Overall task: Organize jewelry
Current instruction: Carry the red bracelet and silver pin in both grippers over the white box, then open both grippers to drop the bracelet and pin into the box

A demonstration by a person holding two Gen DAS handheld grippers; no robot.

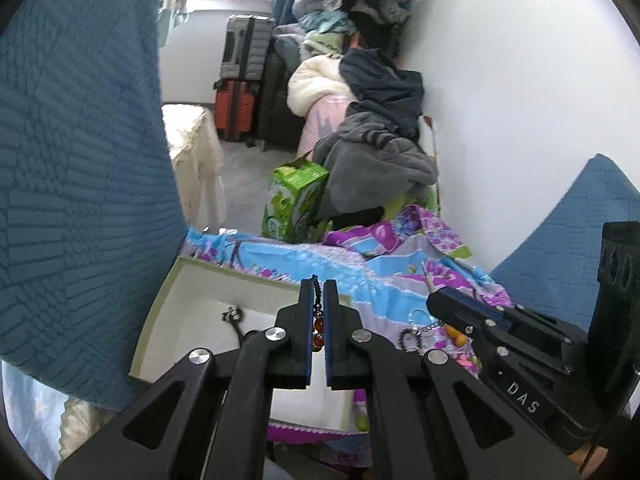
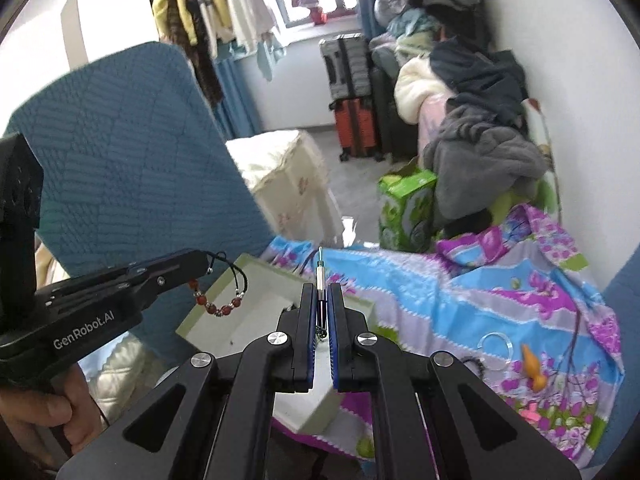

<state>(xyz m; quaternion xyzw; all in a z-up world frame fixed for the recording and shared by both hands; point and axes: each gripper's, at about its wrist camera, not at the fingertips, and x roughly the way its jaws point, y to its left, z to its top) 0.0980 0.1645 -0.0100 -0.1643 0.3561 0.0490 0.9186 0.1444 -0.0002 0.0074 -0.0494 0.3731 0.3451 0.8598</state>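
Observation:
My left gripper is shut on a black-cord bracelet with red beads. It holds the bracelet over the white, green-rimmed box. A dark piece of jewelry lies inside the box. In the right wrist view the bracelet dangles from the left gripper above the box. My right gripper is shut on a thin metal pendant with a green tip, its chain hanging between the fingers. A clear ring, an orange charm and a black bracelet lie on the cloth.
A bright flowered cloth covers the surface under the box. Blue quilted cushions rise at the left and far right. A green carton, piled clothes and suitcases stand behind, along the white wall.

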